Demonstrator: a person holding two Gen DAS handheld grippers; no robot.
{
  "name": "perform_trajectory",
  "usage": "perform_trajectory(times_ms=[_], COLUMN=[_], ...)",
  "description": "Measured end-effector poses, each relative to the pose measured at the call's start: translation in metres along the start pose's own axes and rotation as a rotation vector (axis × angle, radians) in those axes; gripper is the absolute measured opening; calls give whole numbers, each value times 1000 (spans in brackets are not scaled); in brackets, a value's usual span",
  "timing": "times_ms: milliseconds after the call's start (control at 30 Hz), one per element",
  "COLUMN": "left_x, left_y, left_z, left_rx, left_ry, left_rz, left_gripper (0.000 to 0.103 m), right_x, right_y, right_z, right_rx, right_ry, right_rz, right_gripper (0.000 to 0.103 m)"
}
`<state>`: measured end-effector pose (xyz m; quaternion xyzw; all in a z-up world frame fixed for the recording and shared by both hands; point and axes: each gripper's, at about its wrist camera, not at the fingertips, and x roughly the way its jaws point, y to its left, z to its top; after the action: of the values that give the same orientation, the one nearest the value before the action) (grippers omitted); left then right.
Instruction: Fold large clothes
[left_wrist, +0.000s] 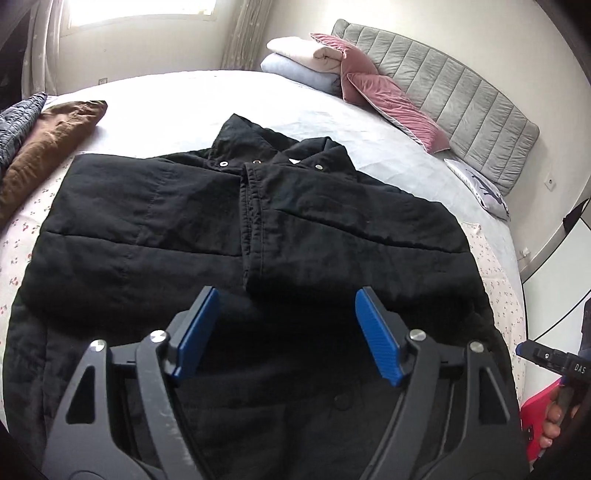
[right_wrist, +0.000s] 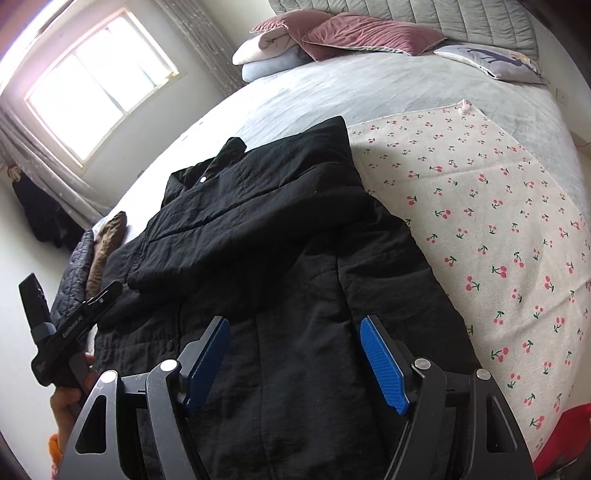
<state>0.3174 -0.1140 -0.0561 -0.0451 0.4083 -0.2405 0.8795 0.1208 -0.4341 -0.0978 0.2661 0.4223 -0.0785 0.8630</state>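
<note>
Black jacket (left_wrist: 236, 221) cloth is seen below both pairs of tongs, none of it caught between the blue pads. The left tongs (left_wrist: 284, 325) are held wide, nothing gripped; the right tongs (right_wrist: 295, 354) are likewise spread and empty above the jacket's lower part. The jacket is laid flat on the bed (right_wrist: 332, 88), partly over a cherry-print cloth (right_wrist: 480, 221), both sleeves folded across the front. A brown garment (left_wrist: 48, 147) is seen at the far left edge, pink pillows (left_wrist: 384, 99) against the grey headboard (left_wrist: 461, 85).
</note>
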Motion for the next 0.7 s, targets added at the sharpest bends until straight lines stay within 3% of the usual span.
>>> perform_trajectory(times_ms=[133,167,200,233,333,400,433,533,600,700], left_x=[28,34,35,33,31,42,44,29,15,-14], left_y=[2,1,-2,-5,0,5,7,6,7,7], left_z=[9,10,11,12,8,2,-2,-9,-15,-31], left_rx=[-46,-51,-37,-12,-29,-27,-21,19,44,75], left_ry=[72,74,62,34,10,60,84,88,84,79], left_rz=[-29,-46,-35,-26,6,73,89,84,83,57], left_gripper=[74,59,30,16,19,38,40,53,73,77], right_x=[-2,-3,-3,-4,-2,1,3,8,7,2], right_y=[-12,-16,-21,-25,-35,-39,-42,-47,-45,-33], right_z=[2,3,3,4,5,6,5,4,4,2], right_rx=[37,52,68,84,111,117,125,138,132,93], right_ry=[-7,-10,-12,-14,-25,-29,-25,-8,-11,-15], right_rz=[-9,-13,-19,-27,-63,-94,-110,-143,-152,-136], right_gripper=[74,74,74,74,74,74,74,74,74,74])
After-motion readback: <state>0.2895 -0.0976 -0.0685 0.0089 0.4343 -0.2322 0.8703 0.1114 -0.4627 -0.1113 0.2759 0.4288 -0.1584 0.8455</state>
